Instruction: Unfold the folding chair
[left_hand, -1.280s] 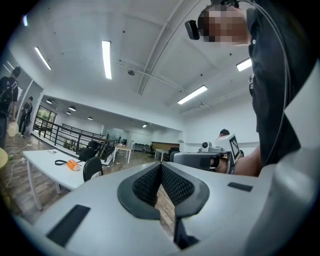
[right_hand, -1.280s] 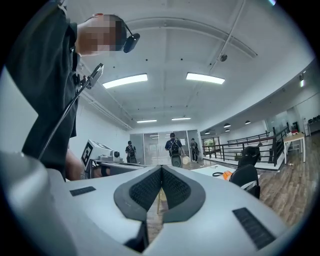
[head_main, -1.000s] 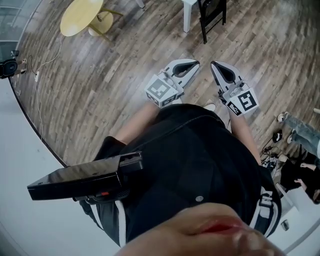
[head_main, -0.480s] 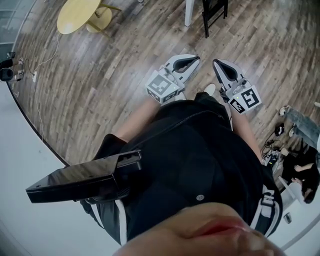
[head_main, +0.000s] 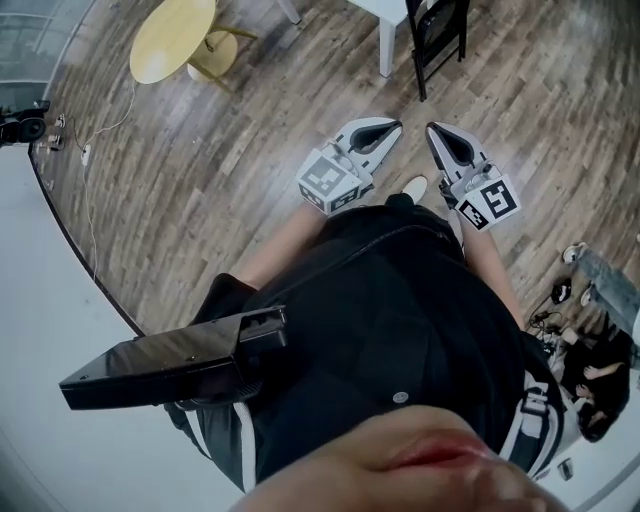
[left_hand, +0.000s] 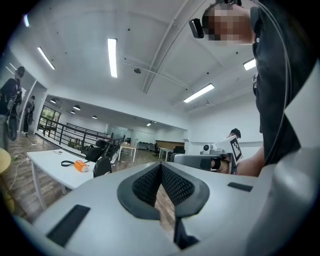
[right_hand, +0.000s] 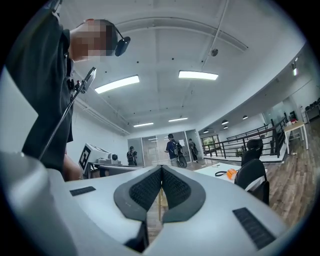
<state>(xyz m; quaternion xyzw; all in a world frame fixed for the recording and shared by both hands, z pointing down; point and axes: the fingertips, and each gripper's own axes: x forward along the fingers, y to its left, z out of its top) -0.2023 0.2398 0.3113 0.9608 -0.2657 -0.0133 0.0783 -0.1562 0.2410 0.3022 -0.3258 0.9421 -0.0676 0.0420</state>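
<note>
The black folding chair (head_main: 440, 35) stands folded against a white table's leg (head_main: 385, 45) at the top of the head view, some way ahead of both grippers. My left gripper (head_main: 390, 126) and right gripper (head_main: 431, 130) are held side by side, level, above the wooden floor; both are shut with nothing between the jaws. In the left gripper view the shut jaws (left_hand: 161, 169) point past the chair (left_hand: 102, 165), which stands left of them. The right gripper view has the shut jaws (right_hand: 161, 172) at centre and the chair (right_hand: 252, 176) to their right.
A white table (left_hand: 50, 161) carries an orange object (left_hand: 80, 165) and a black strap. A round yellow table (head_main: 172, 38) stands at the upper left, with cables (head_main: 88, 215) along the floor's left edge. My shoe (head_main: 413, 187) shows below the grippers. People stand far back (right_hand: 173, 149).
The chair, white table leg and yellow table have slid down and closer in the head view as I stepped forward. Both grippers stayed shut and side by side.
</note>
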